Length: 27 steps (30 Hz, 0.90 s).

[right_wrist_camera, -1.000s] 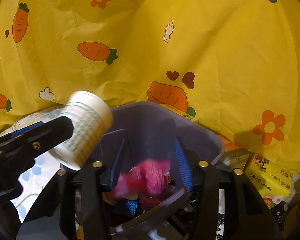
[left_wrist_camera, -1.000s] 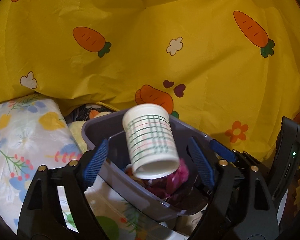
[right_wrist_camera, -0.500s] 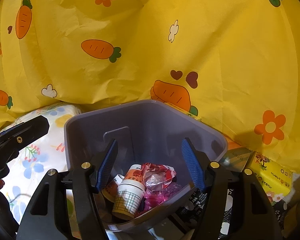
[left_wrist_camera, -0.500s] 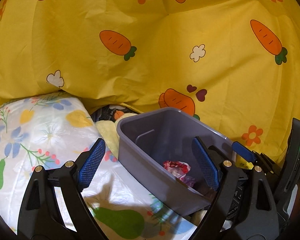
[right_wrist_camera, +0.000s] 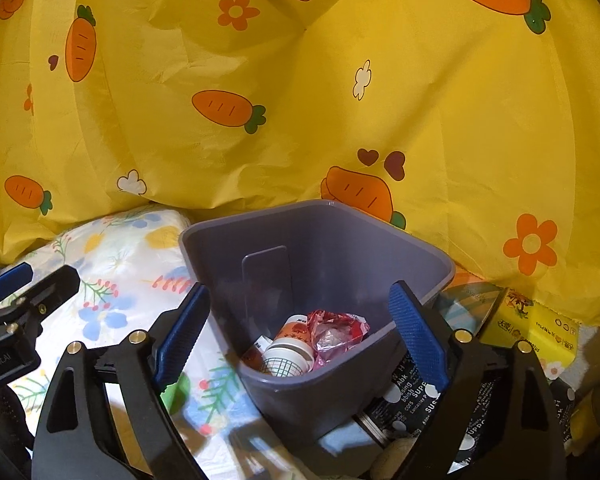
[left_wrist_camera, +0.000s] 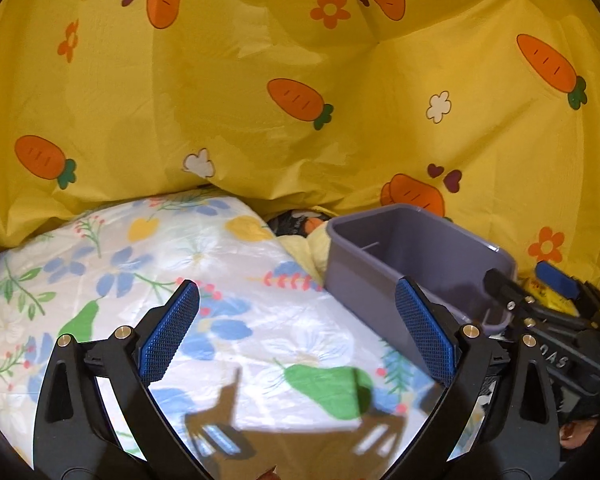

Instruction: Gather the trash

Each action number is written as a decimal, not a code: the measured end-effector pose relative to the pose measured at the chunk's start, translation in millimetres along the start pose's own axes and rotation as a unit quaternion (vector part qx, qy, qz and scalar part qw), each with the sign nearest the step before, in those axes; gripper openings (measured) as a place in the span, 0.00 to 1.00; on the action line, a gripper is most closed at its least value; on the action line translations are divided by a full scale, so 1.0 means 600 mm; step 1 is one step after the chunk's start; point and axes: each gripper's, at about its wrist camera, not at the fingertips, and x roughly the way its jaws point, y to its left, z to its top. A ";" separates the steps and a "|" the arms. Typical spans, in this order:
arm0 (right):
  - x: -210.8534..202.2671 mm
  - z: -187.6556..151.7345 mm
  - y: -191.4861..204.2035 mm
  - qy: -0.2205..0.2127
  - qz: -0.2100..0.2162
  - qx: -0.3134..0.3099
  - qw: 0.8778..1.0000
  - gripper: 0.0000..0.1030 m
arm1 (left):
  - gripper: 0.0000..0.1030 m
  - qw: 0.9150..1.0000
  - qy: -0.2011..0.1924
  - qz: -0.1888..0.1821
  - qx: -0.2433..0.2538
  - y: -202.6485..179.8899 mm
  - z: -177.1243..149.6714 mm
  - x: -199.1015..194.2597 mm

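**Trash bin and contents, both tools released**

- Grey bin: lower centre of the right wrist view, on the floral-cloth desk.
- Inside it: checked paper cup on its side, crumpled red wrapper touching it, other scraps half hidden, possibly a second cup.
- Left tool: jaws spread, empty, over the cloth, left of the bin.
- Right tool: jaws spread, empty, straddling the bin's near rim.
- Backdrop: yellow carrot-print sheet.

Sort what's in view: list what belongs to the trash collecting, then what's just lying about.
Job:
grey bin
checked paper cup in it
red wrapper in it
left gripper, open
right gripper, open

Lying about:
yellow tissue pack
floral cloth
carrot-print sheet
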 end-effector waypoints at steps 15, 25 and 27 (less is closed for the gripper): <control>-0.126 -0.063 0.099 -0.034 0.038 -0.041 0.998 0.95 | 0.94 0.995 -0.022 0.089 -0.043 0.107 -0.104 -0.171; -0.180 -0.109 0.147 -0.040 0.065 -0.042 0.996 0.95 | 0.94 0.992 -0.026 0.110 -0.065 0.142 -0.157 -0.243; -0.187 -0.115 0.154 -0.041 0.070 -0.046 0.996 0.95 | 0.94 0.991 -0.026 0.117 -0.065 0.145 -0.163 -0.251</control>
